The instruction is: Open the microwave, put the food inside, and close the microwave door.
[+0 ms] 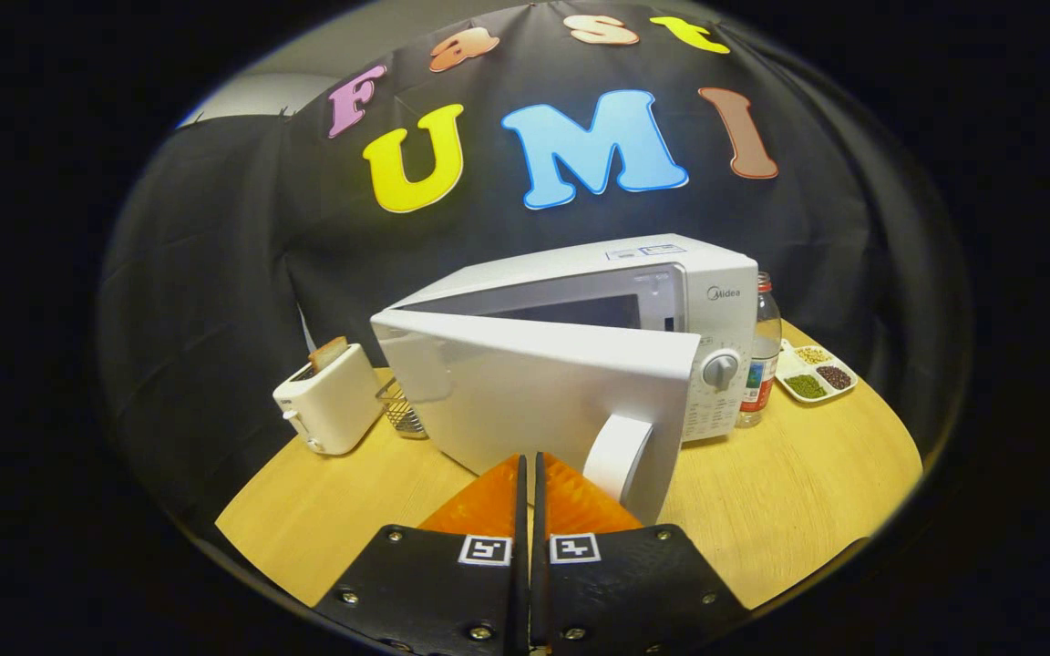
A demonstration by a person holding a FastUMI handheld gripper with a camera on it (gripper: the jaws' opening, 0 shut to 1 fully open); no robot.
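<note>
Toaster sitting far left on the wood table, bread sticking up. Wire basket just beside it. Microwave lying long axis left-right, front facing the gripper, door swinging partly open, hinged left, handle just ahead of the fingers. Gripper clenched, holding nothing. Bottle, then tray sitting right. Black cloth hanging behind.

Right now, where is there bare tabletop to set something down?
Bare wood lies right of the open microwave door, in front of the bottle and divided tray, and left of the shut hand-held gripper, in front of the toaster. It is crowded between toaster, wire basket and door.
</note>
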